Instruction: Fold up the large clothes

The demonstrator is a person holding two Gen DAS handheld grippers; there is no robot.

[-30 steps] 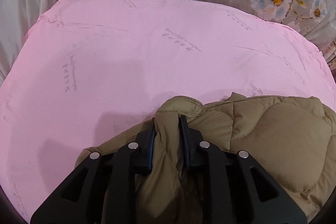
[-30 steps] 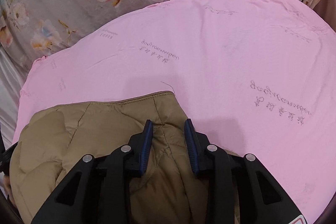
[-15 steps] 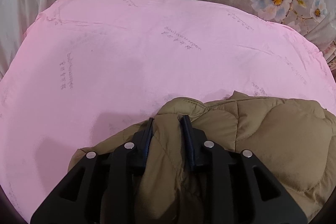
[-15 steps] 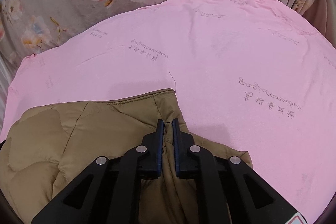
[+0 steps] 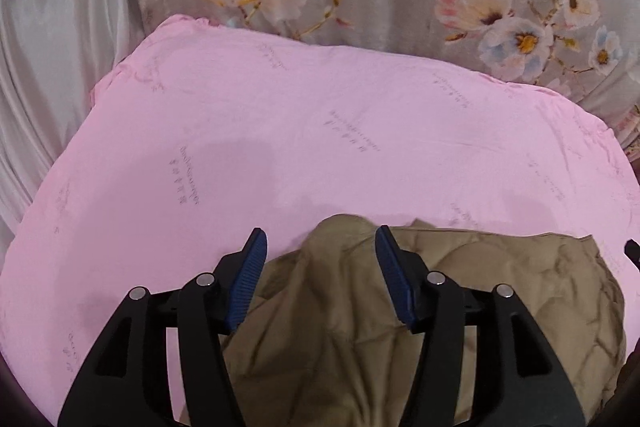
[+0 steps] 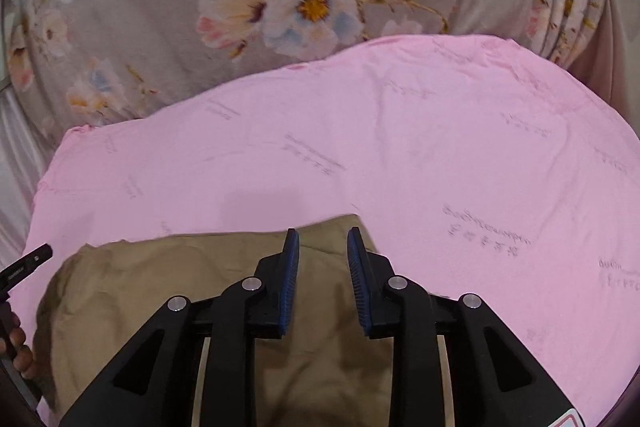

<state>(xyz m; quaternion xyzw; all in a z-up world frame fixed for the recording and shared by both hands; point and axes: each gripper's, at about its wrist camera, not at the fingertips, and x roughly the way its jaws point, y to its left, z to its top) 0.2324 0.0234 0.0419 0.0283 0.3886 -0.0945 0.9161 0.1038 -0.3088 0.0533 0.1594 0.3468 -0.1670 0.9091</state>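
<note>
Both jaws stand apart, gripping nothing — left gripper [image 5: 318,247] wide over a puffed fold of the jacket [image 5: 500,291], right gripper [image 6: 322,247] narrower above its flat edge. Jacket lies at six o'clock on the pink sheet [image 5: 280,131]. Best lift straight off — dragging would likely undo the fold.

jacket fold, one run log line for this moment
left claw: open over jacket | right claw: open over jacket corner | jacket: flat on pink sheet | grip: none
</note>
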